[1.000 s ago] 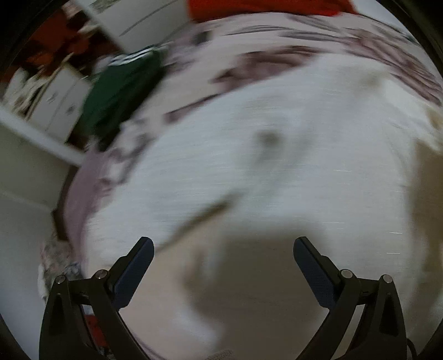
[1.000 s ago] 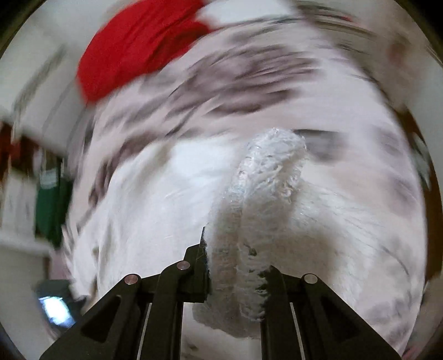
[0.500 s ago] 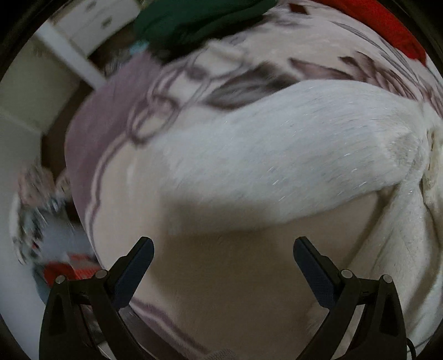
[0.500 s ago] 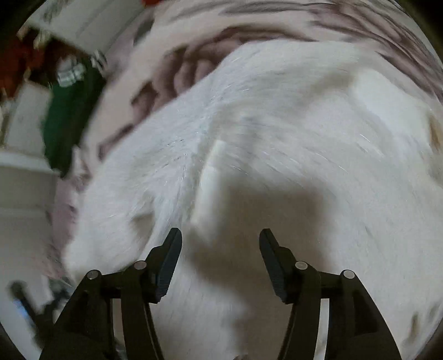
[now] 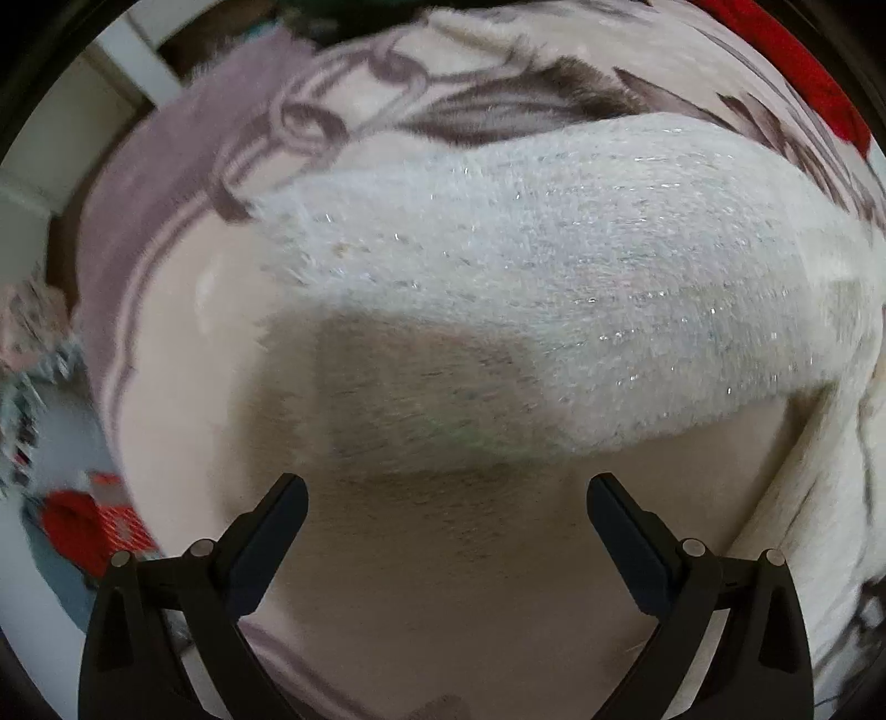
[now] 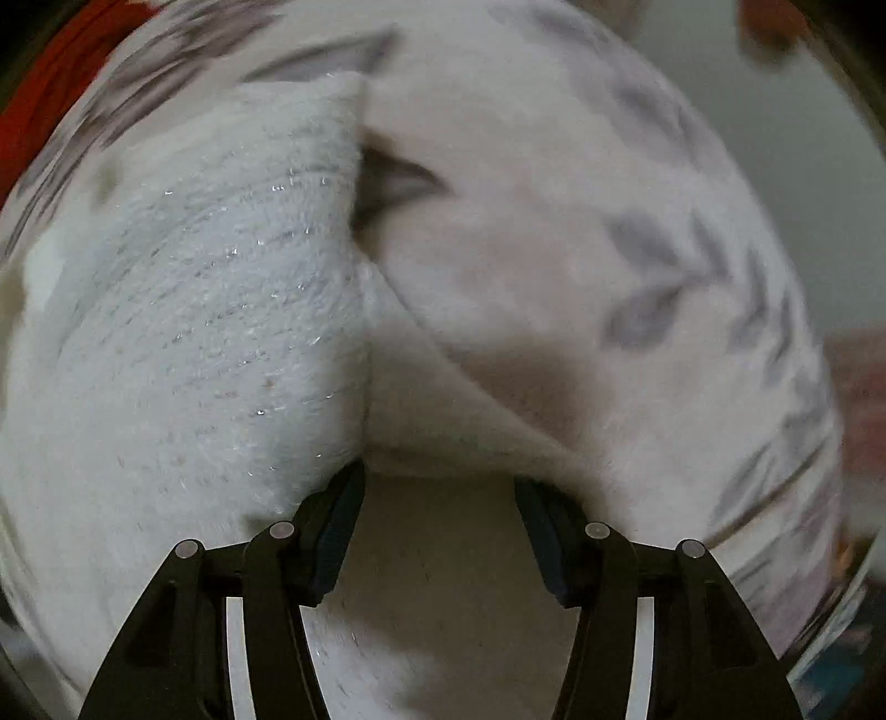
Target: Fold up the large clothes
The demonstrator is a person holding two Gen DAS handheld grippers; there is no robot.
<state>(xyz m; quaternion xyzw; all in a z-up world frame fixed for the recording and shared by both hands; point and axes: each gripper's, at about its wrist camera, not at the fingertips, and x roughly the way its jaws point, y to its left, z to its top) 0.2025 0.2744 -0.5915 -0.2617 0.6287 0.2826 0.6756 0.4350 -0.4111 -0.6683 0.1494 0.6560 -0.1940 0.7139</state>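
A white fuzzy knit garment [image 5: 554, 266] with glittery threads lies spread on a pale blanket [image 5: 183, 166] with a grey-purple pattern. My left gripper [image 5: 443, 498] points down over the blanket, just below the garment's near edge; it is open wide with nothing between its fingers. In the right wrist view the garment [image 6: 194, 304] fills the left half, its straight edge running up the middle beside the blanket [image 6: 609, 221]. My right gripper [image 6: 440, 487] hovers at that edge with its jaws apart and closing slightly; the pads press on nothing.
A red cloth [image 5: 803, 72] lies at the blanket's far right, seen also as the red cloth [image 6: 44, 99] at the upper left. The bed's edge and floor clutter [image 5: 72, 520] show at the left, with white furniture [image 5: 138, 50] beyond.
My right gripper let go of the bunched white knit it was pinching and opened. My left gripper moved across and down to the garment's near edge, staying open.
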